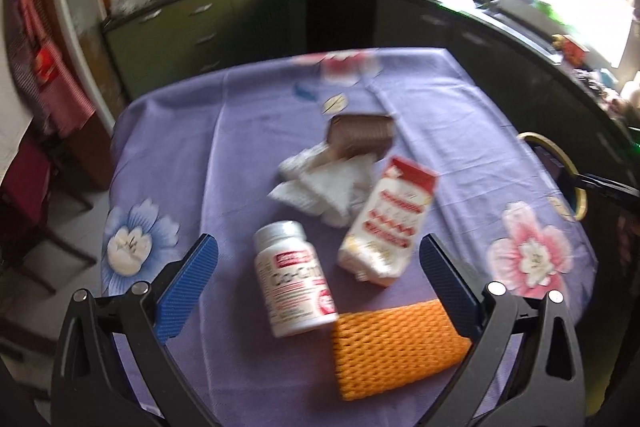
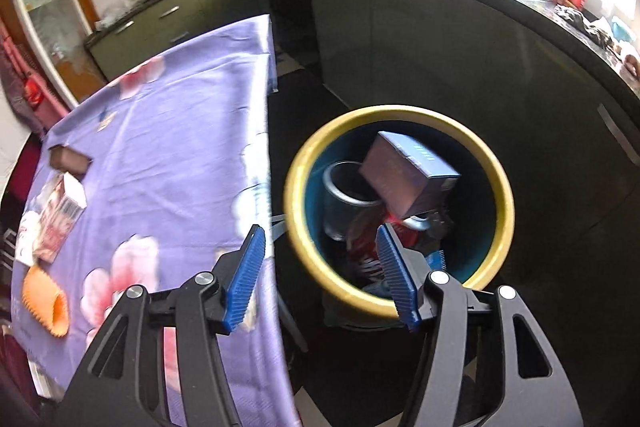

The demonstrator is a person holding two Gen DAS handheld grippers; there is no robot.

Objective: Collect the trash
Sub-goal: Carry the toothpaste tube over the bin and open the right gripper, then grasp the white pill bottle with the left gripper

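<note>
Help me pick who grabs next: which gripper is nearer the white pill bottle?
Left. The left gripper hangs open right over the pill bottle on the table; the right gripper is off the table's edge, above the bin.

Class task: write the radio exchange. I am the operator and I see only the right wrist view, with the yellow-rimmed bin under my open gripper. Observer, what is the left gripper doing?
Observer: The left gripper is open above the table, nothing between its fingers.
Operator: What lies below it?
Observer: A white pill bottle lying on its side on the purple cloth, just beyond an orange foam net.
Operator: My view shows a carton at the far left. What is behind it?
Observer: Crumpled white tissue lies beside the red and white carton, with a brown wrapper beyond.
Operator: Does your view show the bin?
Observer: Only part of the yellow rim, past the table's right edge.
</note>
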